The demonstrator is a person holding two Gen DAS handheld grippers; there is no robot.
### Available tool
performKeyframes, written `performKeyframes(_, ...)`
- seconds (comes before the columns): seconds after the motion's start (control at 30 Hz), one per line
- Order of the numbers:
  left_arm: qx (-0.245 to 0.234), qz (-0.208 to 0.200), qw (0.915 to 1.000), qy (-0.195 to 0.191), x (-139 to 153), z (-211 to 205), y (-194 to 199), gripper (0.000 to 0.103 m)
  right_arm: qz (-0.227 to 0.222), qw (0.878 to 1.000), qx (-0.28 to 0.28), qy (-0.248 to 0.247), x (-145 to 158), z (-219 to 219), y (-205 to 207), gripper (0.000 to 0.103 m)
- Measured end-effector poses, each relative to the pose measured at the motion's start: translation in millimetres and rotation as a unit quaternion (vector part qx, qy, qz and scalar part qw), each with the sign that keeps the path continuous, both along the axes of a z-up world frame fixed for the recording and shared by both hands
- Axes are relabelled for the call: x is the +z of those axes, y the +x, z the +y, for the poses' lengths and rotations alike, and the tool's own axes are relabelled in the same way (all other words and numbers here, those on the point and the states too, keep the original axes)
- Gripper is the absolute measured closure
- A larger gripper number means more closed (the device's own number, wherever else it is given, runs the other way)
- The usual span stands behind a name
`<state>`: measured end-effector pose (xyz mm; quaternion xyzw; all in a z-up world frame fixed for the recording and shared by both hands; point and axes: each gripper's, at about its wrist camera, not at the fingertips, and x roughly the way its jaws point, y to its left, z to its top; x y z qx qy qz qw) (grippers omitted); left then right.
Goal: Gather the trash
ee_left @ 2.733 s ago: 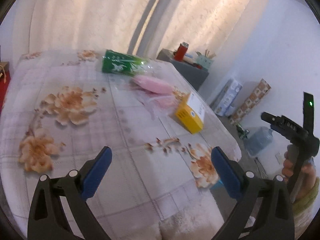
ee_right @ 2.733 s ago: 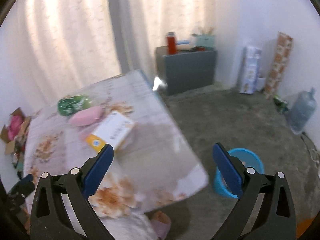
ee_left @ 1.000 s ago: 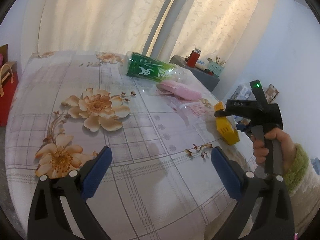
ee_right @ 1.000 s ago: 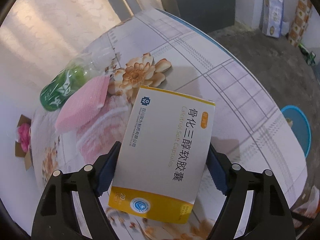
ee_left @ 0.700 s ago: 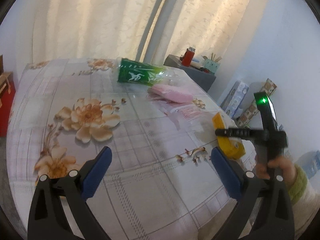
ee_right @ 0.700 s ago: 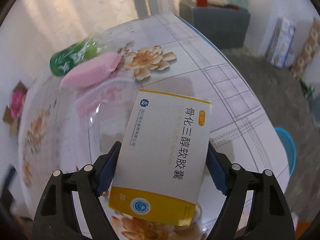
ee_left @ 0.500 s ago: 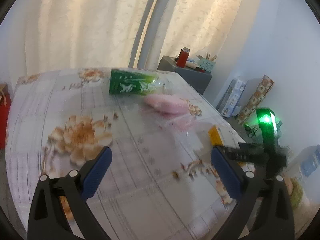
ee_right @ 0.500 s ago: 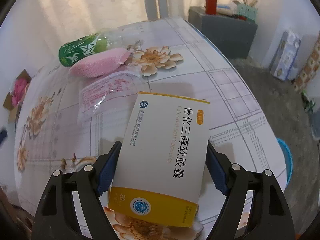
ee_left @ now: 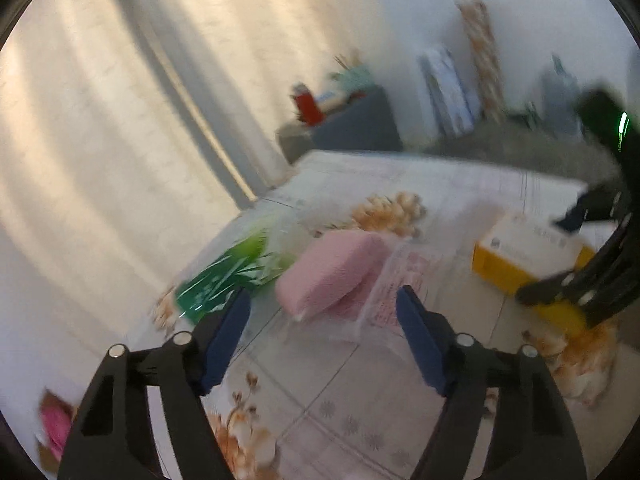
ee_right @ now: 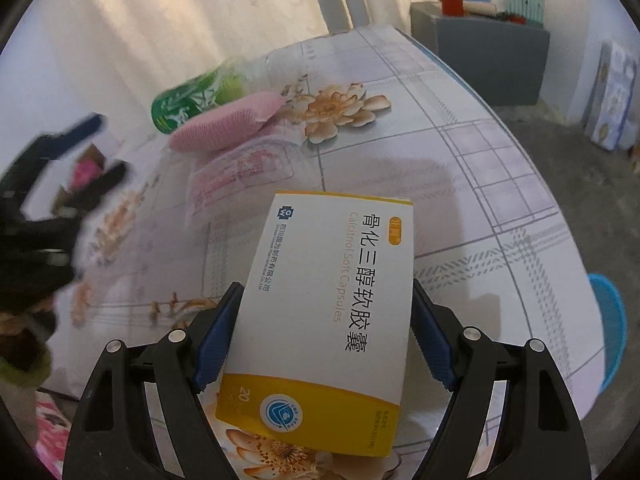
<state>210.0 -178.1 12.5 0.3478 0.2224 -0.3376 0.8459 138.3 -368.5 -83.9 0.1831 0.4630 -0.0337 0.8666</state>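
Note:
My right gripper (ee_right: 320,336) is shut on a white and yellow medicine box (ee_right: 328,312), held above the floral table (ee_right: 460,184). The box also shows in the left wrist view (ee_left: 524,256), with the right gripper (ee_left: 576,256) around it. My left gripper (ee_left: 324,320) is open and empty, just short of a pink sponge (ee_left: 332,268) that lies on a clear plastic wrapper (ee_left: 396,292). A green-labelled plastic bottle (ee_left: 228,276) lies to the sponge's left. The right wrist view shows the sponge (ee_right: 228,124), wrapper (ee_right: 244,172), bottle (ee_right: 188,100) and left gripper (ee_right: 92,152).
A blue bin (ee_right: 608,328) stands on the floor beyond the table's right edge. A grey cabinet (ee_right: 492,56) with a red can and small items stands by the curtain. Boxes (ee_right: 612,96) lean on the far wall.
My left gripper has swung in fast toward the pink sponge and wrapper, which now lie close between its fingers. My right gripper still holds the medicine box, a little higher above the table.

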Motion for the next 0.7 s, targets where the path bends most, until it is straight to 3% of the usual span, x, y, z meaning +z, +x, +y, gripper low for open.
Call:
performKeyframes(0.17, -0.018, -0.004, 0.9968, 0.078, -25.9, -21.5, 27.4, 0.037, -0.019, 0.999, 0.012, 0.04, 0.6, -9.4, -7.0, 0.028)
performKeyframes(0.33, -0.045, -0.033, 0.9857, 0.159, -45.2, -33.7, 43.7, 0.038, -0.032, 0.997, 0.018, 0.072, 0.7, -16.7, -13.0, 0.028)
performKeyframes(0.57, -0.08, -0.042, 0.9715, 0.219, -55.6, -44.8, 52.8, 0.039, -0.047, 0.995, 0.021, 0.085, 1.5, -19.6, -19.2, 0.028)
performKeyframes(0.7, -0.098, -0.065, 0.962, 0.247, -60.0, -49.5, 49.7, 0.057, -0.052, 0.994, 0.018, 0.095, 1.7, -21.8, -21.4, 0.028)
